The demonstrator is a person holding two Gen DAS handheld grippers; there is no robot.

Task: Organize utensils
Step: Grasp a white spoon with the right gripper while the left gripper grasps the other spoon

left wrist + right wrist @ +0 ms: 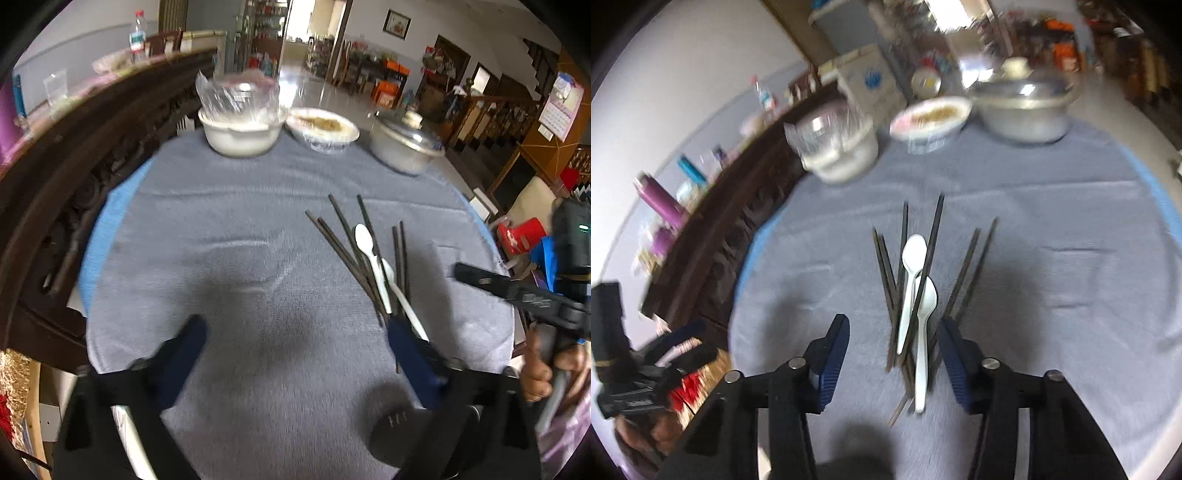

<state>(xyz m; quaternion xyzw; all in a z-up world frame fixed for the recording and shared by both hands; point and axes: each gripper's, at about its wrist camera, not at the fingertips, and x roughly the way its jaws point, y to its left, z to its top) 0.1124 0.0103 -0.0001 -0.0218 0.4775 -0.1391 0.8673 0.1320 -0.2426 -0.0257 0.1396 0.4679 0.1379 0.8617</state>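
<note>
Down over the grey cloth [1052, 221] the right gripper [894, 343] hung, its jaws apart with the near ends of the utensils between the blue pads [833, 350], neither pad visibly pressing on anything. The dark chopsticks [936, 236] fanned up the middle of the right wrist frame, two white plastic spoons [912, 254] lying among them, one overlapping the other.

In the left wrist view, the left gripper [295, 332] stood wide and empty at the bottom centre, its right pad just beside the bundle's near end in the lower right.

Along the top of that frame sat a white bowl [240, 136] with clear plastic in it, a dish of food [321, 127] and a lidded metal pot [406, 146]. The picture was blurred.
</note>
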